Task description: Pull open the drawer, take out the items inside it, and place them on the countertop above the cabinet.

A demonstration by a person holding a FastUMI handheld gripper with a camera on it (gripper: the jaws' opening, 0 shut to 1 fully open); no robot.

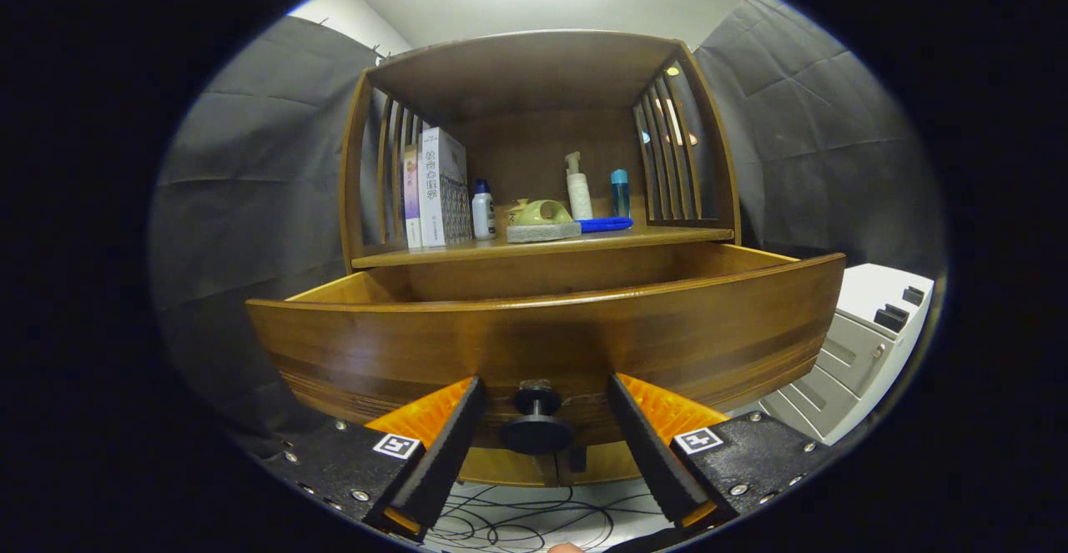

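Tongs [541,415] gape open around the knob [536,421] of the pulled-out drawer [542,344], touching nothing.

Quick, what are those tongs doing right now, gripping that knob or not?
Tongs: open, holding nothing. The fingers stand apart on either side of the drawer knob, not pressing on it. The drawer is already pulled out.
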